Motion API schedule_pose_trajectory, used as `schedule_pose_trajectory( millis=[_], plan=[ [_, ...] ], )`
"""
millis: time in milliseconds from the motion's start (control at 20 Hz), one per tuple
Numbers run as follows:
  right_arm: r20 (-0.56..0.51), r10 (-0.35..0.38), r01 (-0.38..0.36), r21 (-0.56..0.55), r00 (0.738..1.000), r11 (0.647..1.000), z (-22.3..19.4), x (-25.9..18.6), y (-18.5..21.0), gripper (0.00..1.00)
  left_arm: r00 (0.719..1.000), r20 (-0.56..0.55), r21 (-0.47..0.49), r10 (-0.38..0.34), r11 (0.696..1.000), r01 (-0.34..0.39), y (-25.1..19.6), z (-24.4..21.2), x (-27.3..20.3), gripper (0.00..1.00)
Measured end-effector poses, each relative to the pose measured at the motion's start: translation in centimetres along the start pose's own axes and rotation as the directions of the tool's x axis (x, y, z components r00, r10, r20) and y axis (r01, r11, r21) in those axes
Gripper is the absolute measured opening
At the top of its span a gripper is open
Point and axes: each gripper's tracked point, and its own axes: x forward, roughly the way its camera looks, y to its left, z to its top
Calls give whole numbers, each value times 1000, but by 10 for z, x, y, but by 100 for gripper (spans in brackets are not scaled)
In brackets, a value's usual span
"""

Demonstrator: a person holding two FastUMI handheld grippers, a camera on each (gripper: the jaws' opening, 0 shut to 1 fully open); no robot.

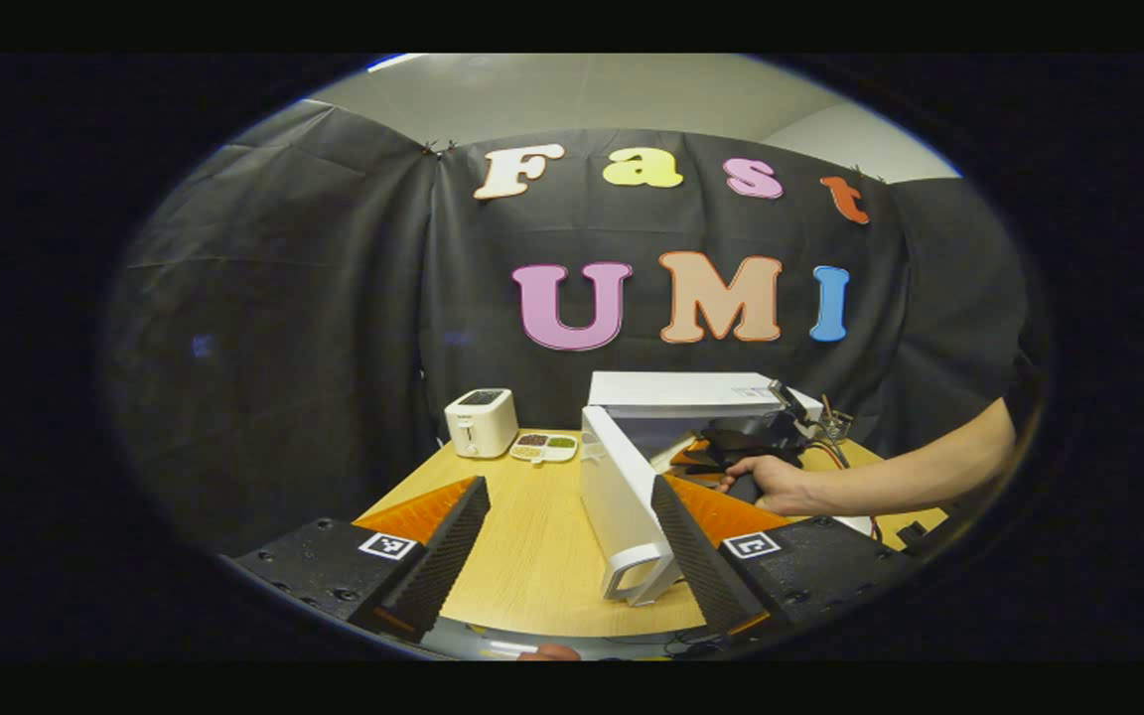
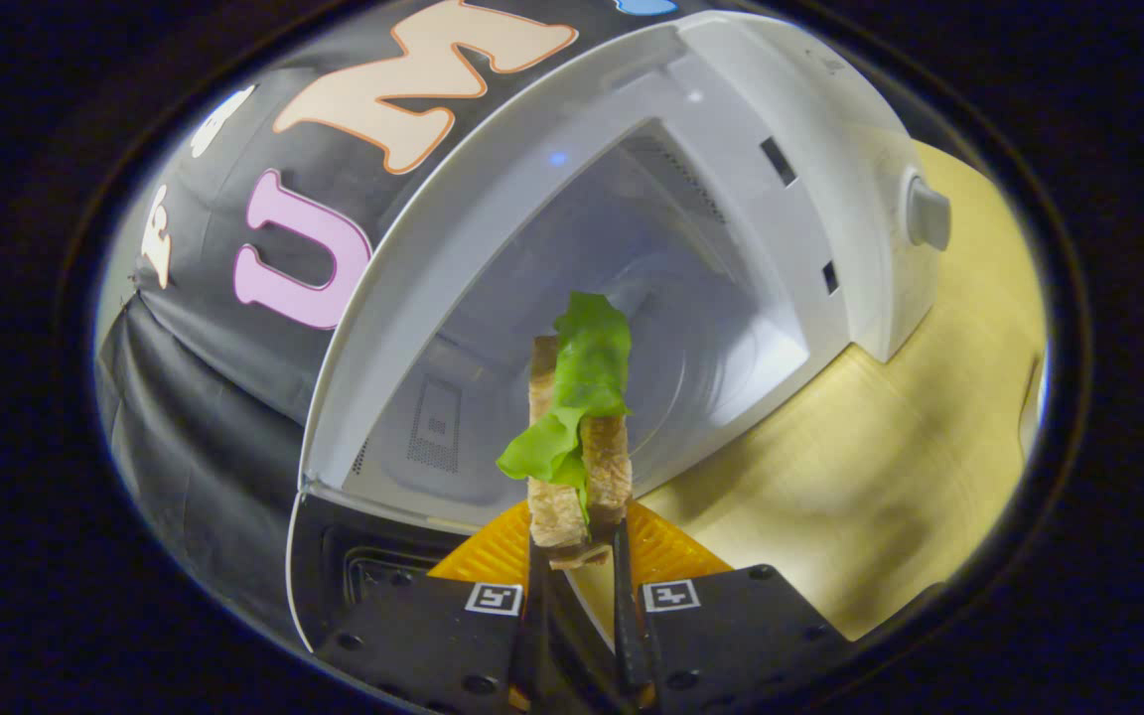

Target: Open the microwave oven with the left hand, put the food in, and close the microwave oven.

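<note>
Microwave oven sits white and boxy on the wooden counter, and its door hangs wide open, swung out toward the near edge. In the right gripper view you can look straight into the oven's hollow inside, and a round knob sticks out on its front. Past the oven, near the far left corner of the counter, stands a small white toaster, with a little white dish of brown and green bits just beside it. In the left gripper view a hand holds the right tool at the oven's mouth. The left tool has its two fingers spread wide with nothing between them, and the door's handle is just beside its right finger. The right tool squeezes a sandwich with a green leaf, held up on its edge right in front of the open oven.
</note>
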Motion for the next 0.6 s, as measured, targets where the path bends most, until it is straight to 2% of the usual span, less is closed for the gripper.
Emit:
schedule_pose_trajectory(
  millis=[250, 600],
  plan=[
    [49, -2, 1, 23, 999, 1000, 4, 28, 16, 29, 999, -29, -19, 33, 999, -34, 10, -12, -3, 96],
    [115, -22, 9, 115, 993, 993, 16, 46, 20, 30, 994, -70, -82, 84, 993, -90, 27, -30, -11, 96]
  ],
)
